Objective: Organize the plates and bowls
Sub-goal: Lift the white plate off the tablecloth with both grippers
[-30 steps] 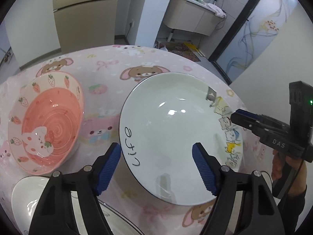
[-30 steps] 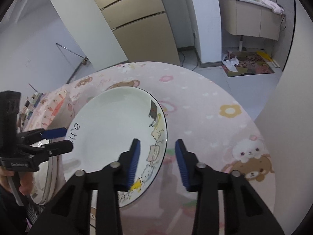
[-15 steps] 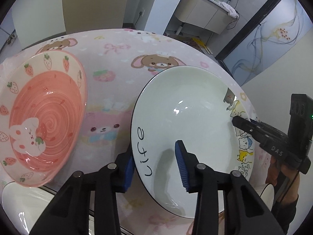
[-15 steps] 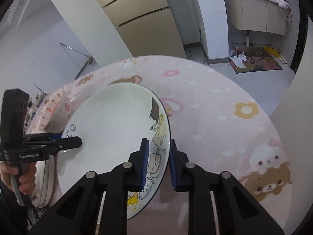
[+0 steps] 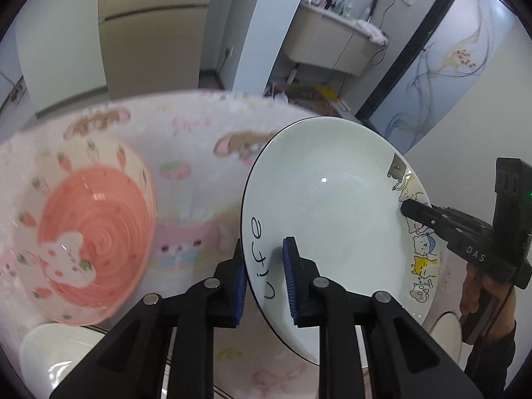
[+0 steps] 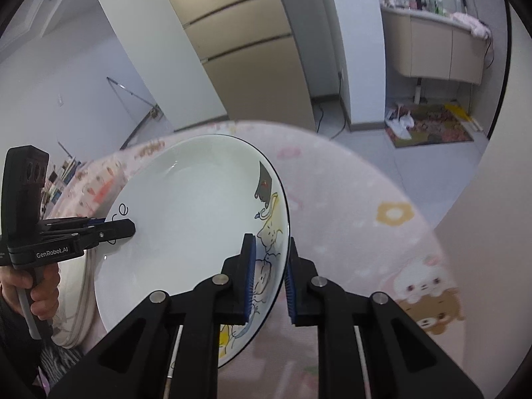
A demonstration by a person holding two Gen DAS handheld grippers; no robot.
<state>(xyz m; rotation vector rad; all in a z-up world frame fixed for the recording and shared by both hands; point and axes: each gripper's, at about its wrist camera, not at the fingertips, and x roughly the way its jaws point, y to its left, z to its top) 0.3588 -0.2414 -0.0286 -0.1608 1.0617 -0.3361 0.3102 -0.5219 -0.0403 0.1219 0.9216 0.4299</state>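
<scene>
- White plate [image 5: 332,206]: tilted above the pink tablecloth [image 5: 199,153], held at two opposite rim points.
- Left gripper [image 5: 264,282]: jaws have just been closing; pads pinch the rim at 7 o'clock, by the lettering.
- Right gripper [image 6: 269,279]: pinches the cartoon-printed rim at 3 o'clock.
- Pink bowl [image 5: 86,232]: at 9 o'clock from the plate, apart.

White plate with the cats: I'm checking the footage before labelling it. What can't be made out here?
- White plate underside: hidden in both views, facing away.
- Stack behind it: right wrist view, covered by the plate; count unclear.
- Pink bowl: left wrist view, motion-blurred.
- White dish at the bottom left: left wrist view, cut off by the edge and the left hand-held gripper.
</scene>
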